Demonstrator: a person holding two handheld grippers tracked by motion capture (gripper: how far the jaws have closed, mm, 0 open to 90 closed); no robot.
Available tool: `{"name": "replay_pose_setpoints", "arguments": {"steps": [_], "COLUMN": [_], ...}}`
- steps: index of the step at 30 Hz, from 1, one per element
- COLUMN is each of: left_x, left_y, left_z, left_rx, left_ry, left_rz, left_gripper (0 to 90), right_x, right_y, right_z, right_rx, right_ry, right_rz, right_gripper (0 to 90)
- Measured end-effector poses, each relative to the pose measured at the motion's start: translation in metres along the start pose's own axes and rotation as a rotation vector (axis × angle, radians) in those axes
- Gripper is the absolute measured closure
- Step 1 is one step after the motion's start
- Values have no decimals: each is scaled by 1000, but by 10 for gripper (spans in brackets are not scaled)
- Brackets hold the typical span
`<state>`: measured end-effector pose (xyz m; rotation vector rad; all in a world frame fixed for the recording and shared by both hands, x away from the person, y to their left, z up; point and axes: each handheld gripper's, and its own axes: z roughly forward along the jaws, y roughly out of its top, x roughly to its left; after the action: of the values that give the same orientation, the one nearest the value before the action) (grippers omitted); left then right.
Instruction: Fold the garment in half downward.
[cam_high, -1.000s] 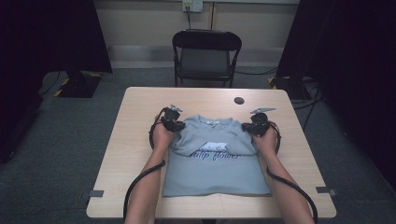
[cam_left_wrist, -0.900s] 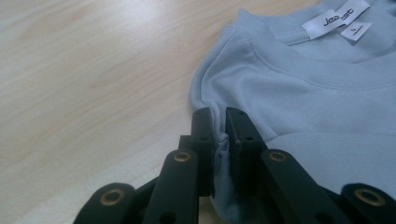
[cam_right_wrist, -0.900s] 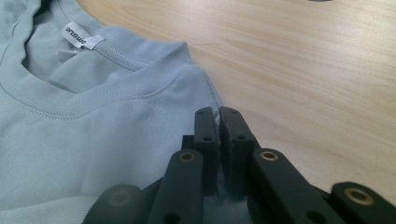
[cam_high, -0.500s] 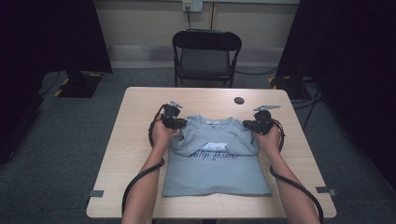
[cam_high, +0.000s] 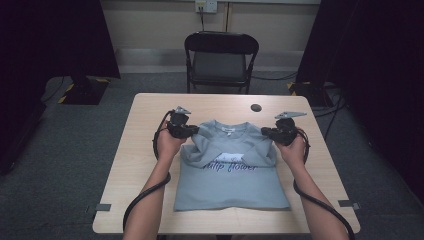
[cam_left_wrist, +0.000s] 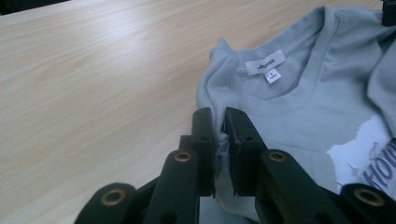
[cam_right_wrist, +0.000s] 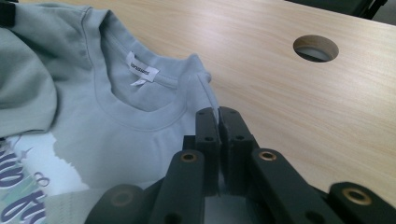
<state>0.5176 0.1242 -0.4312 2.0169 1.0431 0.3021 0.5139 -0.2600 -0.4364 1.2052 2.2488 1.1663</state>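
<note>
Grey-blue cotton covers the middle of the table: a sweatshirt lies flat with its hem towards the near edge and its collar towards the far edge, sleeves folded in over the chest. Printed lettering crosses the front, partly covered by the sleeves.

At the garment's left shoulder, the left gripper has its jaws pressed onto a raised pleat of the fabric; in the left gripper view the cloth is pinched between the two black jaws, just beside the neckline. A white label sits inside the back of the collar, midway between the two shoulders.

At the right shoulder, the right gripper is likewise clamped on the fabric, its jaws nearly together with a thin edge of cloth showing between them.

Further right, a round cable hole is cut into the surface near the far edge, well apart from the collar. Beyond the far edge stands a black folding chair.
</note>
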Motion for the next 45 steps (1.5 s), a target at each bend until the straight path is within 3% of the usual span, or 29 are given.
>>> {"name": "replay_pose_setpoints", "arguments": {"steps": [10,20,26,45], "left_x": [-14,-19,-22,-33], "left_y": [-5,-8,-9,-14], "left_z": [-18,-25,-32,-51], "left_rx": [-8,-7,-9,-15], "left_ry": [-33,-43,-54,-77], "left_rz": [34,32,36,74], "left_gripper": [826,826,826,825], "right_x": [14,17,13,19], "right_y": [-6,-7,-14,-20], "right_z": [-21,-37,-46,-64], "right_rx": [-21,-17,-27,-67], "right_ry": [25,59,92,144], "right_rz": [-22,-35,-8,-1], "right_gripper": [871,881,886,886]}}
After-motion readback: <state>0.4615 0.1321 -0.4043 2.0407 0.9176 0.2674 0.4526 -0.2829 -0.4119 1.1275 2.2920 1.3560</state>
